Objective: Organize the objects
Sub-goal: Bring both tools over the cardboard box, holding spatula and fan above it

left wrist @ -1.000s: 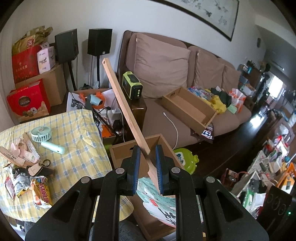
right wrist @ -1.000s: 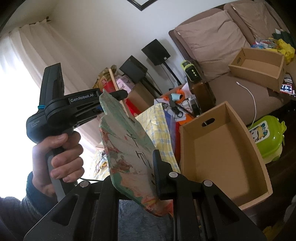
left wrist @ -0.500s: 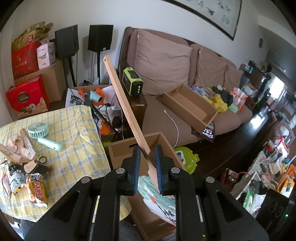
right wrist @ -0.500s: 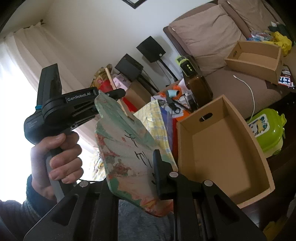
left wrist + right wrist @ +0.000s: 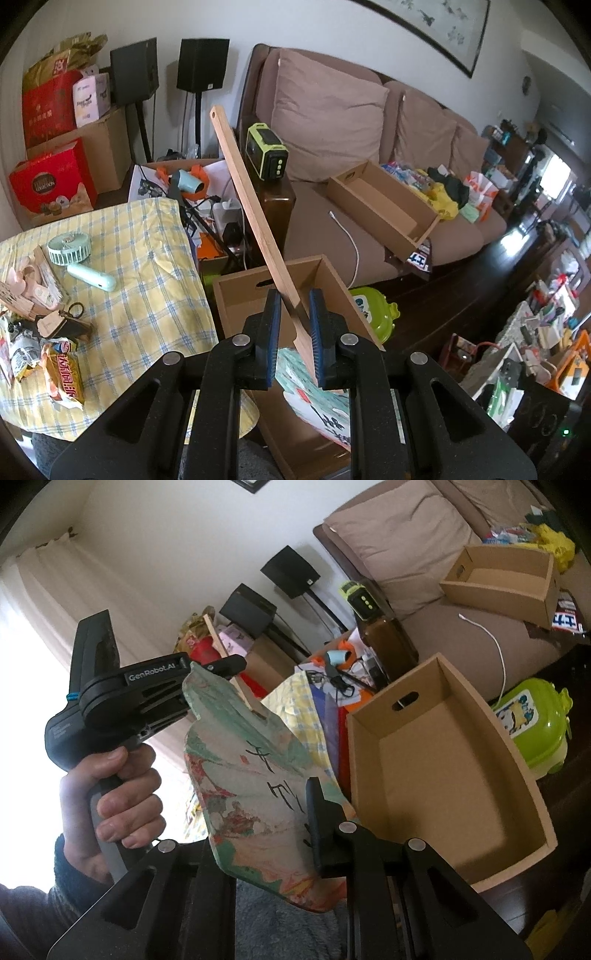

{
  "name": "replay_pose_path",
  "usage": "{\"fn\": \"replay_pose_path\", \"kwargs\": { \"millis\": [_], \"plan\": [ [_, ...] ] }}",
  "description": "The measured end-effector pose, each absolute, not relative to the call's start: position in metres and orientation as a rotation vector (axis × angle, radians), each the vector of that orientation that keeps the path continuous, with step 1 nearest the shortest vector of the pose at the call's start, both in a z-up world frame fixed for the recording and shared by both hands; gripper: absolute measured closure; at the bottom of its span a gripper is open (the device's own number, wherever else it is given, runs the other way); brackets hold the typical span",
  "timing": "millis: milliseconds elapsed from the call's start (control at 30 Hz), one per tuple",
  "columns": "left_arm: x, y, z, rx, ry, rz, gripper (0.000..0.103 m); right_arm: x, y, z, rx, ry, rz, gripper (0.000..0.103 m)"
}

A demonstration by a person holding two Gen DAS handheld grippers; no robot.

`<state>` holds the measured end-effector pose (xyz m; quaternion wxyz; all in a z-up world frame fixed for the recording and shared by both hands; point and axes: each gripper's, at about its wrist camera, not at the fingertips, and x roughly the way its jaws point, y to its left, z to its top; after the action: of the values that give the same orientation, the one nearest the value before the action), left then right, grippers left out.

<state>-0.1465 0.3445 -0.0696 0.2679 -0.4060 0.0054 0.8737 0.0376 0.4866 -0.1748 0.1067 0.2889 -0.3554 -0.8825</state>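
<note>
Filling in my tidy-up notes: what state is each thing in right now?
Fan: held in the air by both tools.
Left tool: shut on the fan's handle.
Right tool: shut on the fan's face.
Near box: open, empty.
Box on sofa: open, tilted.

Daylit room; curtained window blown out white; strong fisheye bending at dark corners; focus sharp.

An open cardboard box is seen at centre frame, a table at left, a sofa behind, upper right.
</note>
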Motion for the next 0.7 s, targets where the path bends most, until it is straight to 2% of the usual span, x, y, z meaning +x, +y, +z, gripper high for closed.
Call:
{"fn": "replay_pose_path", "kwargs": {
  "millis": [700],
  "plan": [
    [-0.156, 0.349, -0.092, -1.151, 0.025, 2.349, 0.089, 0.028, 0.491, -0.198, 0.908, -1.095, -2.575, 0.087]
  ]
}}
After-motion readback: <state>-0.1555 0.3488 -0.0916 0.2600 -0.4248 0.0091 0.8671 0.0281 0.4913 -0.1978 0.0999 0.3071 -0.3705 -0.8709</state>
